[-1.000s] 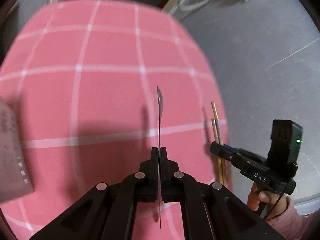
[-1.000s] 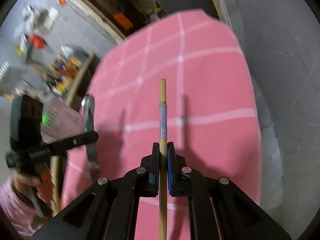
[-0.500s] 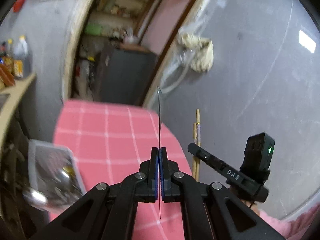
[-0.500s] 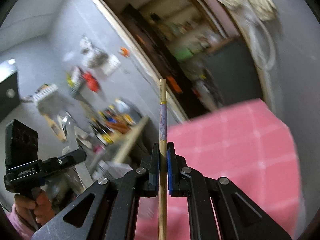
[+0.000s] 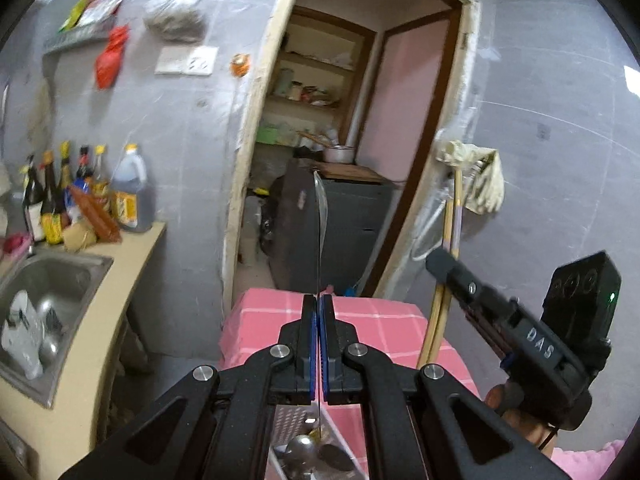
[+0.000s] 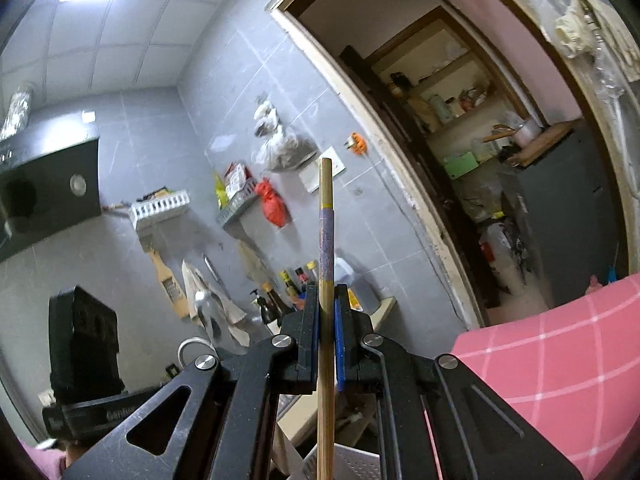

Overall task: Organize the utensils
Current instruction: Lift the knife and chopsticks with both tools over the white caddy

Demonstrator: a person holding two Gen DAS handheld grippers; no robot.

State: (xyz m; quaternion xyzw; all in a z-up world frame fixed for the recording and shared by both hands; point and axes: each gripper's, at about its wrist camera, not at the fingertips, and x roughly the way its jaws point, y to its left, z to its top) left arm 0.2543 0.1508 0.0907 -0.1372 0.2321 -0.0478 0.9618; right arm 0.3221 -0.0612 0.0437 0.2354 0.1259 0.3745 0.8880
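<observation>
My left gripper (image 5: 319,300) is shut on a thin metal spoon (image 5: 321,216), seen edge-on and pointing up. My right gripper (image 6: 327,290) is shut on wooden chopsticks (image 6: 326,224) with a purple band, also pointing up. In the left wrist view the right gripper (image 5: 440,260) holds the chopsticks (image 5: 450,236) upright to the right. In the right wrist view the left gripper (image 6: 208,336) holds the spoon (image 6: 204,304) at lower left. A perforated metal utensil holder (image 5: 298,416) with spoons in it sits below the left gripper on the pink checked table (image 5: 384,320); it also shows in the right wrist view (image 6: 352,464).
A steel sink (image 5: 48,288) with dishes is at left, with sauce bottles (image 5: 80,196) behind it on the counter. A doorway (image 5: 344,128) to a pantry with a dark cabinet lies ahead. The grey tiled wall (image 5: 560,140) stands at right.
Both grippers have tilted up from looking down at the pink table to facing the room, each keeping its utensil. The utensil holder now lies under the grippers.
</observation>
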